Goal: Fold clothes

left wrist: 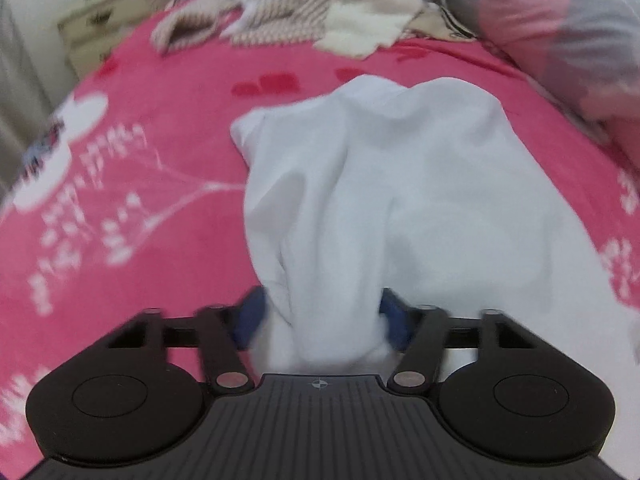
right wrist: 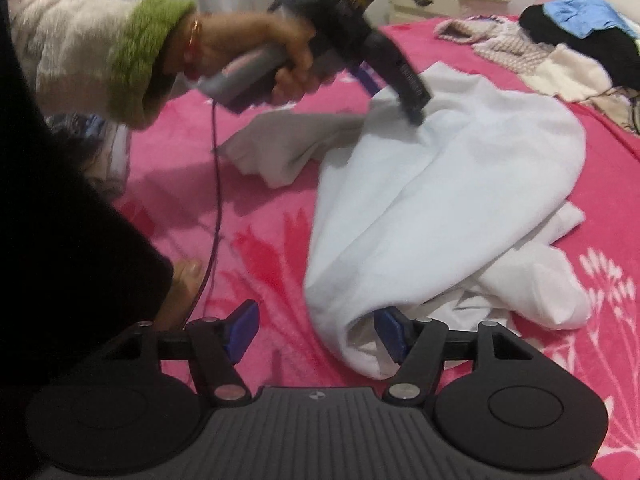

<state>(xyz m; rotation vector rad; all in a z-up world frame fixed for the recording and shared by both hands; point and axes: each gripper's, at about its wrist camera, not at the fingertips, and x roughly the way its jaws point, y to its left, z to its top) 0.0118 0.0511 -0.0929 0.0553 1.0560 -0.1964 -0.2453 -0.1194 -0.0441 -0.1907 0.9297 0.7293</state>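
Clamping the left claw on a thick bunch of the white garment, with cloth filling the gap and touching both blue pads. Keeping the right claw wide open and gripping nothing: the near hem of the garment is brushing against its right-hand pad, while its left-hand pad is hanging over the bare pink blanket. Resting a toe on the blanket just to the left of the right claw, beside a thin cable.

Spreading ahead of both claws, in loose, rumpled folds on the blanket, with one flap trailing off to the right of the right claw. Holding the left tool's handle in a hand ahead and to the left of the right claw, wrist in a fluffy cream sleeve with a green cuff, and pointing its tip down into the far part of the garment.

Lying well beyond the garment, a pile of clothes in striped, cream and black. Sitting to the far right of the left claw, a pink and grey pillow; standing to its far left, off the bed, a cream nightstand.
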